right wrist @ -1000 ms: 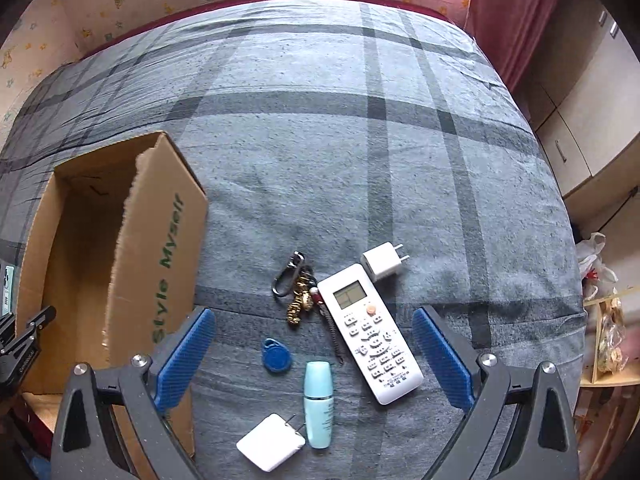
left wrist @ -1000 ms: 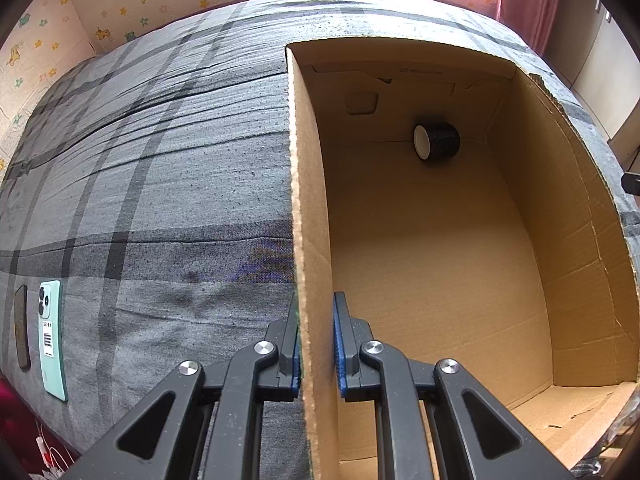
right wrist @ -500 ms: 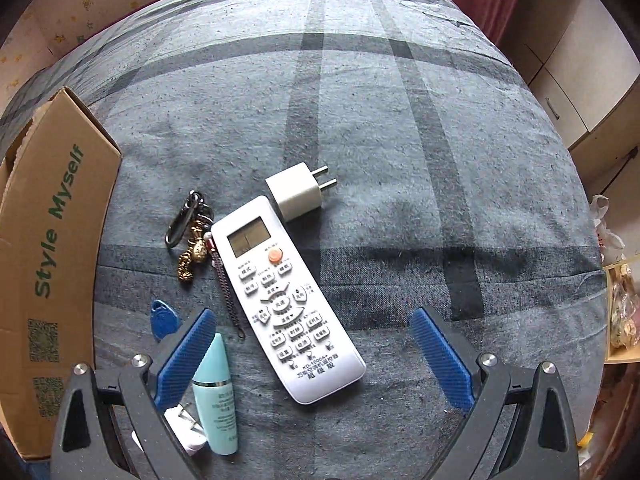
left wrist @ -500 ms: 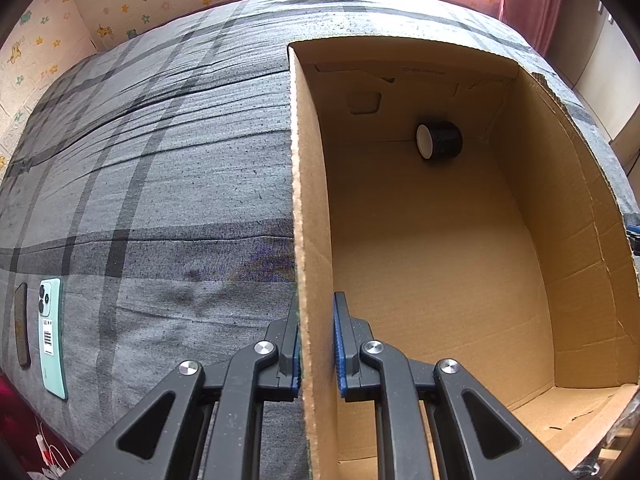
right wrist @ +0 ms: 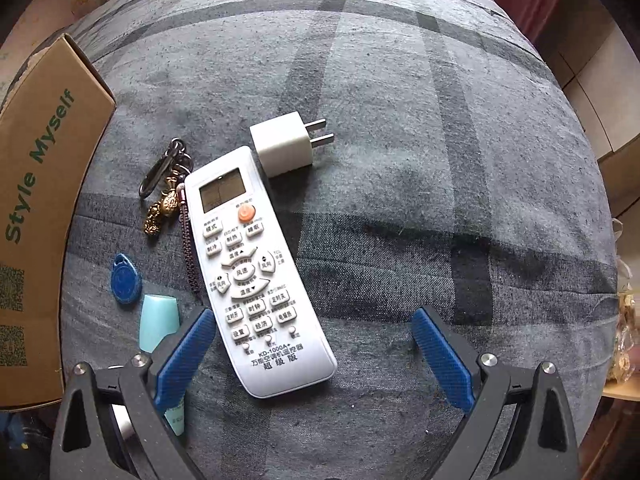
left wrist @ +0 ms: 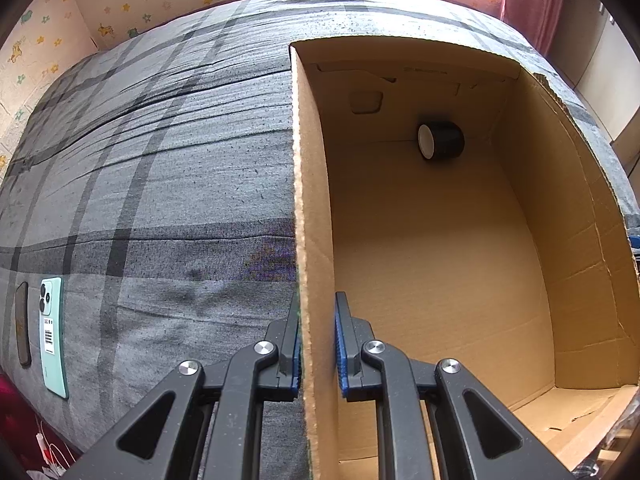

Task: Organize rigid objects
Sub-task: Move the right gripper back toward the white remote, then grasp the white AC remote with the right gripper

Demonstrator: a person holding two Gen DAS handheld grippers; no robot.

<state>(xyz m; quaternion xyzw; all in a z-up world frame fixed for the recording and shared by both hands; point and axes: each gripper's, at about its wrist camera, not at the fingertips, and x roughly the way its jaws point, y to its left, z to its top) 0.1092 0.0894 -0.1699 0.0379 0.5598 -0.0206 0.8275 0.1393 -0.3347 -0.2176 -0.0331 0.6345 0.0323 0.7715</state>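
Observation:
My left gripper (left wrist: pixel 318 344) is shut on the left wall of the open cardboard box (left wrist: pixel 312 200), one blue pad on each side of it. Inside the box a black tape roll (left wrist: pixel 442 142) lies at the far end. My right gripper (right wrist: pixel 312 340) is open, low over the bed, with the bottom end of a white remote control (right wrist: pixel 256 272) between its fingers, untouched. Around the remote lie a white charger plug (right wrist: pixel 284 144), a keychain (right wrist: pixel 164 196), a blue key fob (right wrist: pixel 126 280) and a pale teal bottle (right wrist: pixel 158 324), partly hidden by the left finger.
Everything rests on a grey plaid bedspread (right wrist: pixel 420 160). The box's outer side with green lettering (right wrist: pixel 36 168) stands left of the small items. A mint phone (left wrist: pixel 52 336) and a dark flat object (left wrist: pixel 22 324) lie at the bed's left edge. Cabinets stand to the right.
My right gripper has dropped lower and shifted over the remote, which now looks larger and sits between the open fingers. The left gripper keeps its hold on the box wall, unmoved.

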